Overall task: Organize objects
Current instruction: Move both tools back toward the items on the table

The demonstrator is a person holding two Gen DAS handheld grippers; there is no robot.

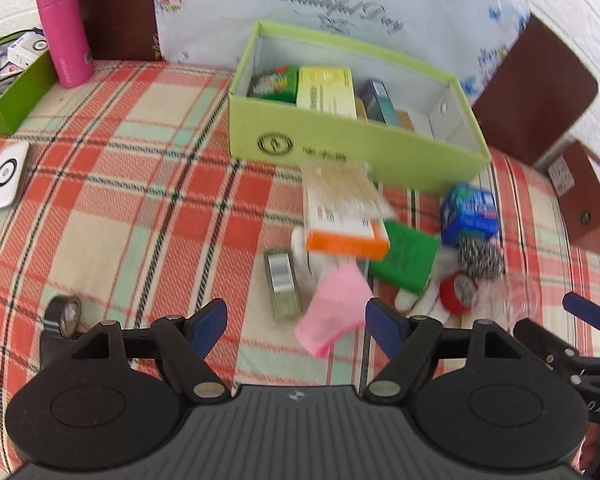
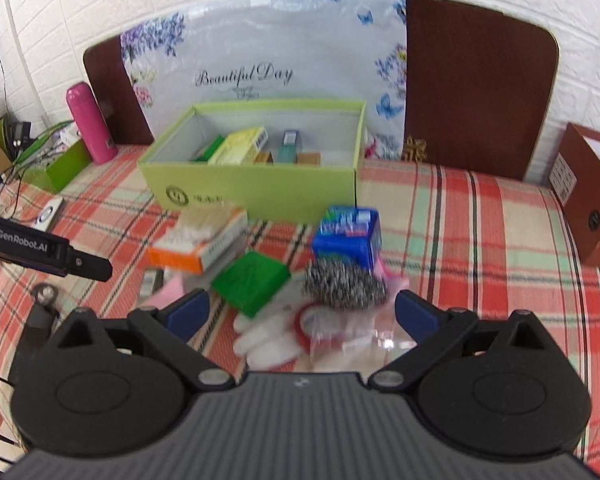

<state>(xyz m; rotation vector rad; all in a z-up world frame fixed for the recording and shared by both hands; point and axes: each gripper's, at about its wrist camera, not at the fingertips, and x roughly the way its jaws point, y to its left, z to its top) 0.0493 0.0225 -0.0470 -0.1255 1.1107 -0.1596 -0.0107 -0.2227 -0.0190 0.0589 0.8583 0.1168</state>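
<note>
We see steel scourer point(image 2: 345, 283) dead ahead of right gripper point(image 2: 304, 316), fingers released and empty; it lies in pile before green box point(image 2: 260, 192). Left gripper point(image 1: 296, 330), fingers also released, sits nearer pink cloth point(image 1: 334, 310).

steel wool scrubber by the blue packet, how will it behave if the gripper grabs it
The steel wool scrubber is a loose coil of wire, so it will probably squash between the pads instead of resisting. It looks airy, so likely light. Its rough strands should grip well, though they might snag the white glove under it.
</note>
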